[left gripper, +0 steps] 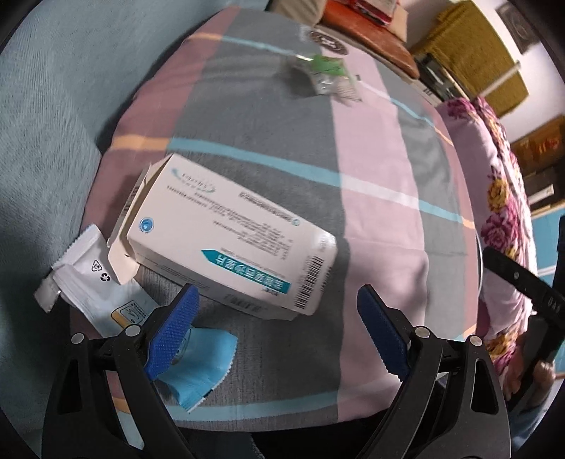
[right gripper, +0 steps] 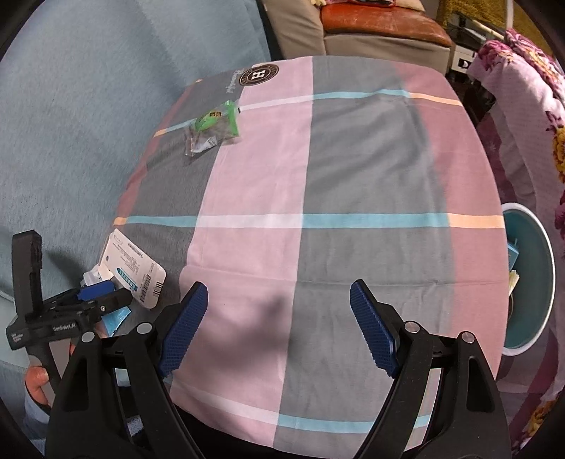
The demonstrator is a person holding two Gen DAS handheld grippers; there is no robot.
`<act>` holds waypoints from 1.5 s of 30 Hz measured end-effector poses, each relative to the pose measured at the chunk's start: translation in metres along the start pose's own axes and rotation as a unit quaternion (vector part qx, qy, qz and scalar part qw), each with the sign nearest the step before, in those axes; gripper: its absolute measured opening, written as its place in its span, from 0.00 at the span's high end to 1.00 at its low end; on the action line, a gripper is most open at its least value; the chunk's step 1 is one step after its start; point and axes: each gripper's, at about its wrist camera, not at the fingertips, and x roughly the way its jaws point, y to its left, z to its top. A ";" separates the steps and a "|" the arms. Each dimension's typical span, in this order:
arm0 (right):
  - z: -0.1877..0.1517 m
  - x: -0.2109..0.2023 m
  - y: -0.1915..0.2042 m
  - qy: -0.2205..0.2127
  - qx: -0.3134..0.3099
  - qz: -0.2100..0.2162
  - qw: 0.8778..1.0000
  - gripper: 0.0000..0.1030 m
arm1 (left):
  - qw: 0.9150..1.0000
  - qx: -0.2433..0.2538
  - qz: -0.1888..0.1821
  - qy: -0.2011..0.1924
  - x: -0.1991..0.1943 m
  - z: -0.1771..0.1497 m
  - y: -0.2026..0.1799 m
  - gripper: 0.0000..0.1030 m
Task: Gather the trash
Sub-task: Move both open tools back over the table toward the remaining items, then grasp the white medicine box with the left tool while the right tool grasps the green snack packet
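Note:
A white medicine box [left gripper: 226, 236] with an open end flap lies on the checked tablecloth [left gripper: 381, 183], just ahead of my open left gripper [left gripper: 279, 317]. A white sachet [left gripper: 88, 279] lies left of the box. A light blue wrapper [left gripper: 201, 363] lies under the left finger. A green and clear wrapper [left gripper: 325, 74] lies at the table's far side. In the right wrist view my right gripper [right gripper: 279, 317] is open and empty above bare cloth. The box [right gripper: 136, 275], the green wrapper [right gripper: 213, 123] and the left gripper [right gripper: 91, 300] show there at the left.
A teal bin [right gripper: 529, 282] with some trash inside stands off the table's right edge. A floral blanket [left gripper: 501, 197] hangs to the right. A blue-grey sofa [right gripper: 70, 123] runs along the left. A brown cushion [right gripper: 381, 21] lies beyond the table.

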 end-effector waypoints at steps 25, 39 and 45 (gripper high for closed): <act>0.027 0.023 -0.047 0.020 0.048 -0.021 0.998 0.23 | 0.998 0.062 0.029 0.008 0.056 0.065 -0.056 0.10; 0.062 0.042 -0.042 0.029 0.040 -0.032 0.998 0.23 | 0.995 0.087 0.047 -0.035 0.062 0.087 -0.058 0.30; 0.095 0.061 -0.015 0.038 0.009 -0.024 0.999 0.23 | 0.994 0.064 0.037 -0.075 0.035 0.111 -0.024 0.33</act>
